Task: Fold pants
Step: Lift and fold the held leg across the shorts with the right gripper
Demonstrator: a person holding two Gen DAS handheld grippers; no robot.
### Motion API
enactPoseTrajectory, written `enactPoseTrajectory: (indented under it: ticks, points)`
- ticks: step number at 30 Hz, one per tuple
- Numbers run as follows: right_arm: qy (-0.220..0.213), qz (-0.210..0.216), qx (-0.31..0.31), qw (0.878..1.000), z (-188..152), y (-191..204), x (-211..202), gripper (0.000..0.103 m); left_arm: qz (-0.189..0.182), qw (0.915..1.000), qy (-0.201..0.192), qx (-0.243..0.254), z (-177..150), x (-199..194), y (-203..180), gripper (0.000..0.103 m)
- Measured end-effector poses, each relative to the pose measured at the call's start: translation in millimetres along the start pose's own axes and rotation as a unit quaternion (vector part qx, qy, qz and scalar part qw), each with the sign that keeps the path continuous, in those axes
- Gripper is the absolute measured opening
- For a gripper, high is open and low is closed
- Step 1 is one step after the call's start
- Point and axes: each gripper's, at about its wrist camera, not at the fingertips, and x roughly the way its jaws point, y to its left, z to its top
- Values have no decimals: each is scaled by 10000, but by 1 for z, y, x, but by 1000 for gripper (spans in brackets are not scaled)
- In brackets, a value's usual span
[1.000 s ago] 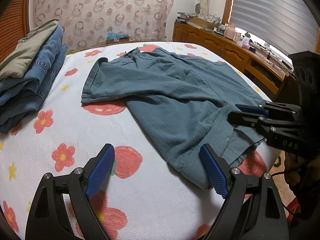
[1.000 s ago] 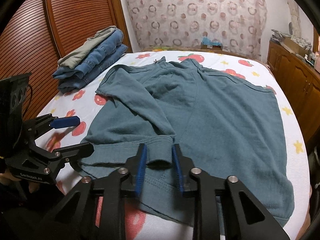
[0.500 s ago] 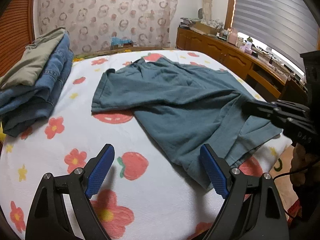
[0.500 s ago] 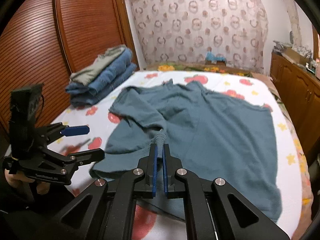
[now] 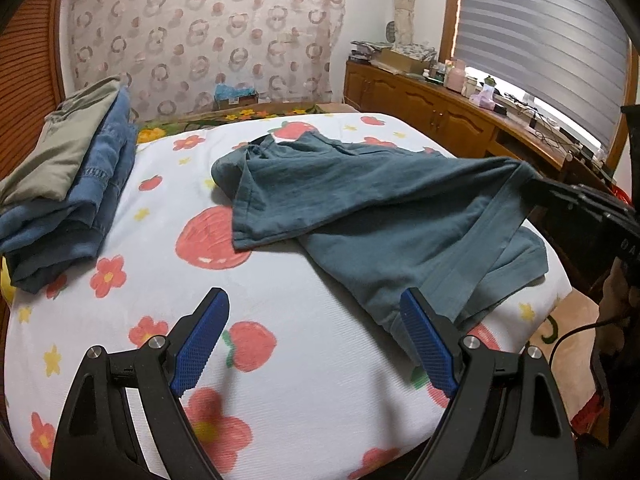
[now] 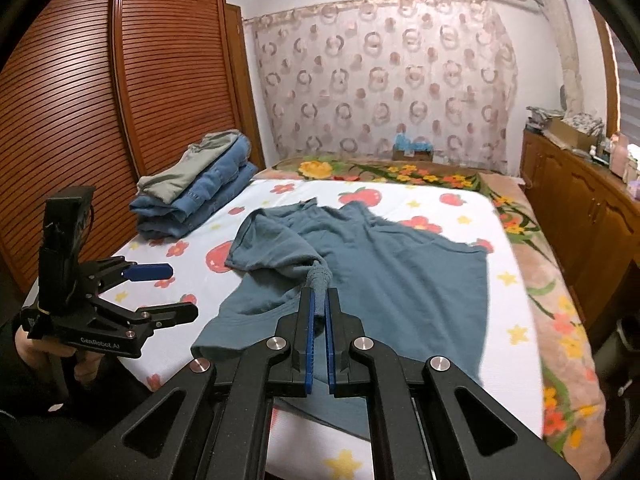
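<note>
On the strawberry-print bed cover (image 6: pixel 460 208) lie the teal cotton pants (image 6: pixel 400 272), waistband bunched in the clamped right gripper (image 6: pixel 319 312). Left gripper (image 5: pixel 312 340) hangs wide open w/ nothing in it. Risk: one-point lift may drag & twist the legs, or the fabric may slip out.

Wall: we see a white wall hung with a sheer curtain (image 6: pixel 384 80) patterned in pink rings.
Wardrobe: we see a slatted brown wardrobe (image 6: pixel 120 92) left of the bed (image 5: pixel 304 360).
Cabinets: we see a low wooden cabinet (image 5: pixel 432 112) along the right wall, its top cluttered.
Window: we see a striped blind (image 5: pixel 544 36) above it, daylight at its lower edge.
Bedding: we see a white sheet printed with strawberries and flowers.
</note>
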Motion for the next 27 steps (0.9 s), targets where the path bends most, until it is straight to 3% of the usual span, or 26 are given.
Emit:
enactPoseTrajectory:
  ticks: [13,27]
  points:
    - [-140,-369,187,9990,-14,-2,-30,4,-157,9997,-59,186,20,5,-21,88]
    - [-23,-544,367,9978,-30,1,-47,4,-242,9989,0,397,21,15,-45,88]
